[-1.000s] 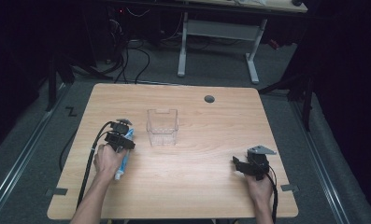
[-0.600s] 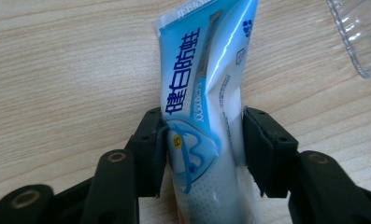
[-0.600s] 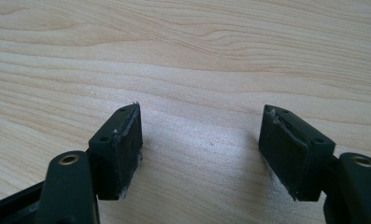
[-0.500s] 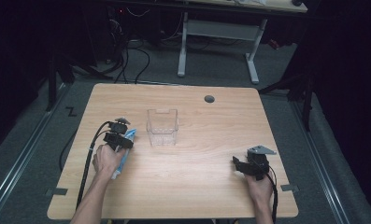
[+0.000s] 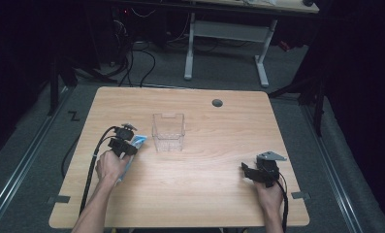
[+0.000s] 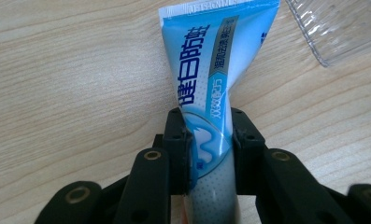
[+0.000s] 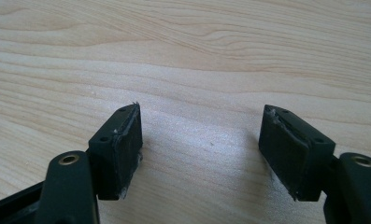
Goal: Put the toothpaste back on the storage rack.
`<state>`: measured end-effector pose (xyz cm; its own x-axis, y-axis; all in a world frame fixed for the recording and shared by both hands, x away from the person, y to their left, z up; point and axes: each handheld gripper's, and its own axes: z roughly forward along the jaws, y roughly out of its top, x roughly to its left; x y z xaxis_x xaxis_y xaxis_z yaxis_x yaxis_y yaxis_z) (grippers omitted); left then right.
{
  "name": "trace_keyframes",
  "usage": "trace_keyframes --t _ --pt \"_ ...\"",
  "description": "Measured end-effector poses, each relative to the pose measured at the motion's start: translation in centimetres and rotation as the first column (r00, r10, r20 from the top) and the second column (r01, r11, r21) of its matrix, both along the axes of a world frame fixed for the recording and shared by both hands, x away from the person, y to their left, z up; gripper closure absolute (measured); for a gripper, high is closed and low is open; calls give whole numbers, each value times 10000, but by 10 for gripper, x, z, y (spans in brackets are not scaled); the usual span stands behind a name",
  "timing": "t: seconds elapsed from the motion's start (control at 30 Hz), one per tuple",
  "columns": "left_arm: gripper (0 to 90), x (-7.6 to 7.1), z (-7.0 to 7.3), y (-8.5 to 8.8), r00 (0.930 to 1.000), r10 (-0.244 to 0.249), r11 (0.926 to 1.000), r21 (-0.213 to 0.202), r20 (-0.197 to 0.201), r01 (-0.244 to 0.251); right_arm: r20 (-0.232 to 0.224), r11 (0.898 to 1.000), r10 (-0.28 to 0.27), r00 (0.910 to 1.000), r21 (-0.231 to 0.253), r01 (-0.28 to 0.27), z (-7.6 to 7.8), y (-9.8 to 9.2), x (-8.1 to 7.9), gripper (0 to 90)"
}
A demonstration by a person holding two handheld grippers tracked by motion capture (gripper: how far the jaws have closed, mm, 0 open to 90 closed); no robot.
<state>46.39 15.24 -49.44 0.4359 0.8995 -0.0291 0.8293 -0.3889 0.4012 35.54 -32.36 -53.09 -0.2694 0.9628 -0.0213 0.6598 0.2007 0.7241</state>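
Note:
A blue and white toothpaste tube (image 6: 206,84) is clamped between the jaws of my left gripper (image 6: 206,140), flat crimped end pointing away, over the wooden table. From above, that left gripper (image 5: 123,141) sits at the table's left with the tube (image 5: 137,142) poking toward a clear plastic box (image 5: 168,131) just to its right. A corner of that box (image 6: 337,28) shows at the upper right of the left gripper view. My right gripper (image 7: 202,144) stands open over bare wood, nothing between its pads. It rests near the right front of the table (image 5: 258,171).
The wooden table (image 5: 200,184) has a round grey cable hole (image 5: 217,103) near its far edge. Black cables trail from both grippers off the front. A white-legged desk (image 5: 224,34) stands beyond on the dark floor.
The left hand has carried the tube a little up and toward the clear box. The right gripper has stayed where it was.

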Motion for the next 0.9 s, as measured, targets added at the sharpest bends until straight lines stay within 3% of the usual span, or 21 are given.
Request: trace_keyframes --t 0.2,0.9 --pt "729 -4 3 -2 9993 -316 9995 30 183 315 -5 10000 8 10000 2 -8 0 0 0 303" --pt "728 -23 39 11 9907 -392 9925 -1099 1303 537 -14 10000 15 10000 -3 -15 0 0 0 302"
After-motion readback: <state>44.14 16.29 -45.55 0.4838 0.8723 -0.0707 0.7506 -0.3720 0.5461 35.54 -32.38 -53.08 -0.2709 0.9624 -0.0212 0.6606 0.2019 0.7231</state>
